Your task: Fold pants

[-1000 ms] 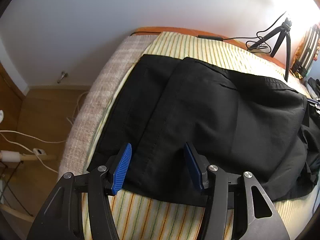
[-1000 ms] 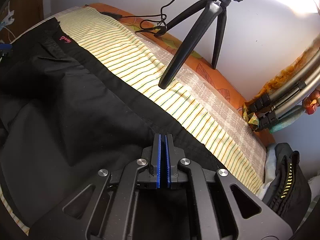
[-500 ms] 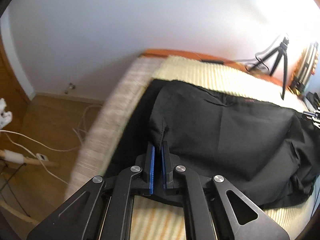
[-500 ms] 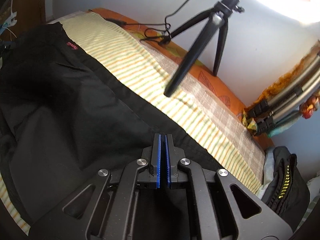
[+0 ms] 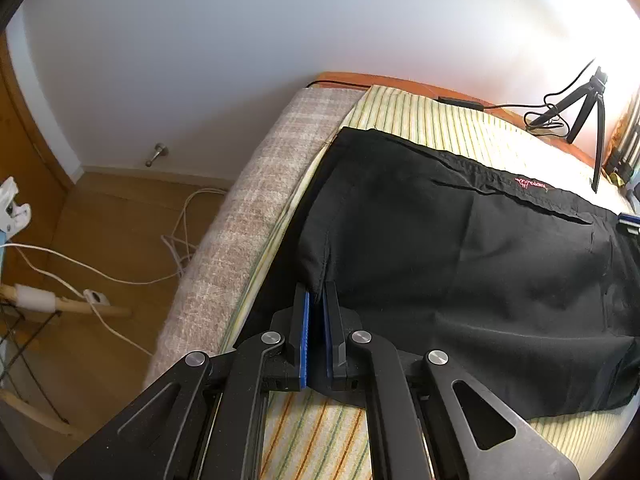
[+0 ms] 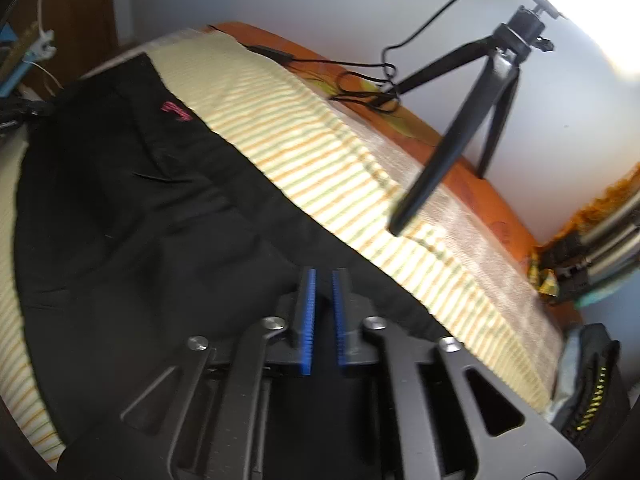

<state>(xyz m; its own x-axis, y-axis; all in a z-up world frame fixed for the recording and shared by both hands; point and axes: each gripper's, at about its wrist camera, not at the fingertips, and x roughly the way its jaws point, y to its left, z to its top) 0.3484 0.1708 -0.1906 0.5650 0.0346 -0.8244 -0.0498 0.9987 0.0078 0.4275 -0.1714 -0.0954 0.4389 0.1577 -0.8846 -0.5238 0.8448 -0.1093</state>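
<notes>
With left gripper [image 5: 316,300] pinching the black pants [image 5: 460,264] edge and right gripper [image 6: 323,280] slightly parted, probably best lifting evenly, no yanking.

White wall [image 5: 200,60], wooden floor [image 5: 120,220], striped bed [image 5: 460,128], black tripod [image 6: 480,92]

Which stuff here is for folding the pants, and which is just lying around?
For the job:
black pants
left gripper, pinching the cloth
right gripper
striped bed sheet

Just lying about:
black tripod
white cables on the floor
dark bag
</notes>
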